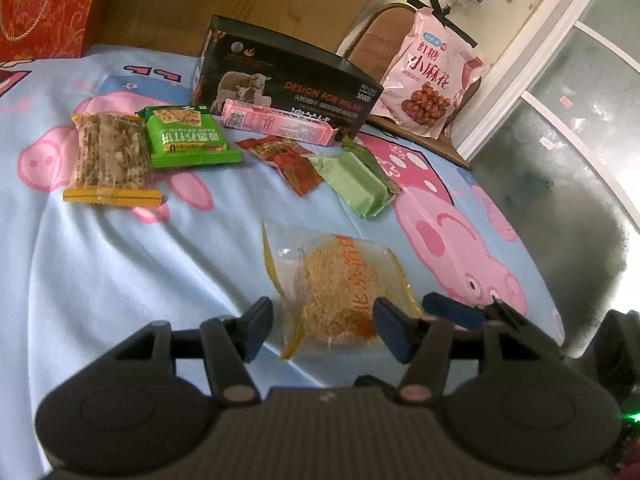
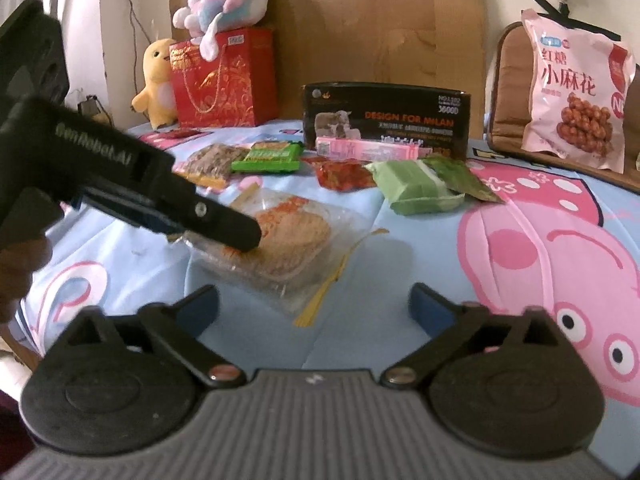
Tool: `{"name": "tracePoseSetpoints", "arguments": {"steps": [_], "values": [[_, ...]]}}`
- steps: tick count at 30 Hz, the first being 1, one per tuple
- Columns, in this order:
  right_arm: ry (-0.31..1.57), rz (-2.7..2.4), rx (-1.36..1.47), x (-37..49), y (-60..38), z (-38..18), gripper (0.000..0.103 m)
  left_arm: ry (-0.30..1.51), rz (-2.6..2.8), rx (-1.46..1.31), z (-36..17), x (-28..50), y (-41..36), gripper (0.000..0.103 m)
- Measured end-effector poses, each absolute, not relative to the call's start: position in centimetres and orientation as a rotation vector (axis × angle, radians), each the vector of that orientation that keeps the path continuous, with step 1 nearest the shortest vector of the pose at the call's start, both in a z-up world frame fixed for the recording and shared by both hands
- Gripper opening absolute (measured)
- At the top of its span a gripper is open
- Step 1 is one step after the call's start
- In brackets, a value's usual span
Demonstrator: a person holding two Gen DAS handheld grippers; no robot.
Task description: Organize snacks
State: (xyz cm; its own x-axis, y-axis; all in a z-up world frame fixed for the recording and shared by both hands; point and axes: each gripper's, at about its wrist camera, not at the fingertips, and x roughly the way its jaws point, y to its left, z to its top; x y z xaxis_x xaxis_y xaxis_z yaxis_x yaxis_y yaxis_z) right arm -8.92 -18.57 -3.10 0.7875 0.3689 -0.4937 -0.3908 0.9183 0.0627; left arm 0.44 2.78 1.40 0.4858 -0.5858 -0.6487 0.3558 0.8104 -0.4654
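We have the left tongs (image 1: 322, 326) spread wide and straddling the near end of the clear noodle-cake packet (image 1: 338, 286), which lies flat on the pig-print bedsheet (image 1: 120, 260), well in front of the row of other snacks. From the right wrist view the left tongs (image 2: 236, 232) look to be touching or just over the packet (image 2: 288, 240), though we cannot tell whether a finger already presses on the film. The right tongs (image 2: 316, 306) hang spread too, holding nothing, just beside the packet's yellow sealed edge. The step in hand seems to be picking this packet up, so we should close on the firm cake itself, not on the loose film or the crimped seal, which would likely slip or tear. A gentle squeeze is wise: the fried strands look brittle and may crumble. We should keep the lower finger sliding under the wrapper, since the soft bedding will give way and let the packet sink. Once lifted, the likely destination is the black box (image 1: 288, 76) standing at the back, with the pink carton (image 1: 280, 122) lying against its front, so we should carry high enough to pass over the red sachet (image 1: 288, 160) and the green wrapped bar (image 1: 356, 184) between here and there.
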Motion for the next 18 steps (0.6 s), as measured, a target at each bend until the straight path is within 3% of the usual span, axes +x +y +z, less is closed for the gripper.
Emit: {"name": "tracePoseSetpoints", "arguments": {"steps": [18], "values": [[0.522, 0.356, -0.087, -9.1, -18.2, -2.8, 0.103, 0.856, -0.625, -0.344, 1.3, 0.3, 4.8, 0.058]]}}
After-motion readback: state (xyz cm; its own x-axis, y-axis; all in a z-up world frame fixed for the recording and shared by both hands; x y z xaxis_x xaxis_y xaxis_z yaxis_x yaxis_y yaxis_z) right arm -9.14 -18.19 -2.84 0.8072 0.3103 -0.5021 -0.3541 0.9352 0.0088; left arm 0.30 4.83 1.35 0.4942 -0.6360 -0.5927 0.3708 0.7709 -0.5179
